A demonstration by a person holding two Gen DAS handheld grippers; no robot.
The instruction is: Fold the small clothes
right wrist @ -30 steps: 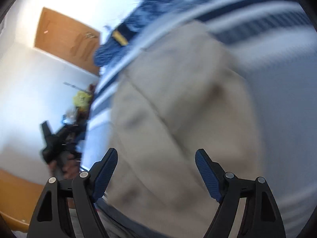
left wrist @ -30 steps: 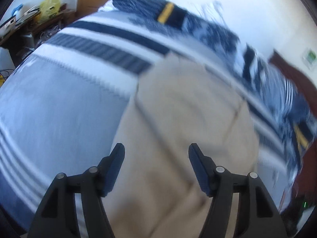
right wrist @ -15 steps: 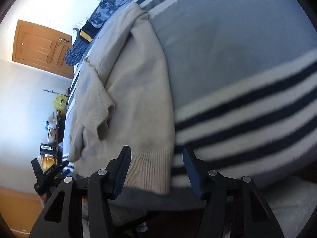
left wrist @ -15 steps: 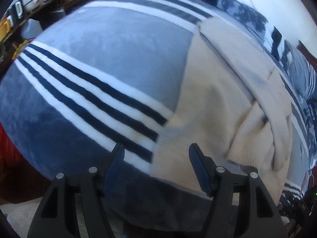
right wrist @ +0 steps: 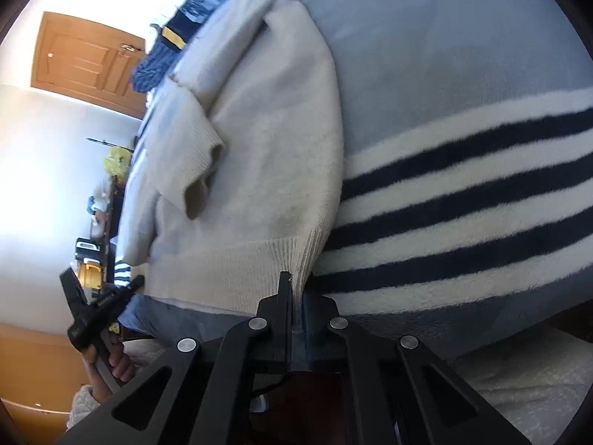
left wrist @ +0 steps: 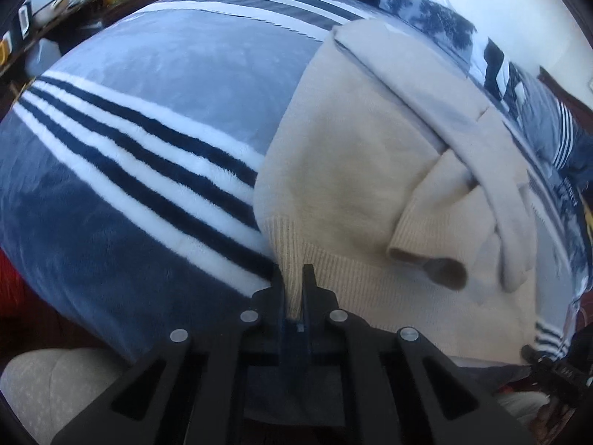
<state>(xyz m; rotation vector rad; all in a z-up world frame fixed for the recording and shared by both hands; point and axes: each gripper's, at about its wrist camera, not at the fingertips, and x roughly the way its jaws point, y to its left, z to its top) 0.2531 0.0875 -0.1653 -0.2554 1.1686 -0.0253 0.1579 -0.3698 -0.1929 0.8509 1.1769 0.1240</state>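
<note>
A beige knit sweater (left wrist: 363, 170) lies flat on a blue-grey striped blanket (left wrist: 148, 118), with its sleeves folded across the body. My left gripper (left wrist: 293, 278) is shut on the ribbed hem at the sweater's near left corner. In the right wrist view the sweater (right wrist: 267, 141) shows with one cuff lying on top. My right gripper (right wrist: 294, 283) is shut on the hem at the near right corner. The left gripper (right wrist: 100, 307) and the hand holding it also show in the right wrist view at the lower left.
A dark blue patterned quilt (left wrist: 426, 11) lies behind the sweater. A cluttered desk (left wrist: 55, 3) stands at the far left. A wooden door (right wrist: 89, 63) is in the background. The blanket's near edge drops off just below both grippers.
Both grippers have moved onto the sweater's ribbed hem and closed on it, one at each near corner. Half a second ago both were open just short of the hem.
</note>
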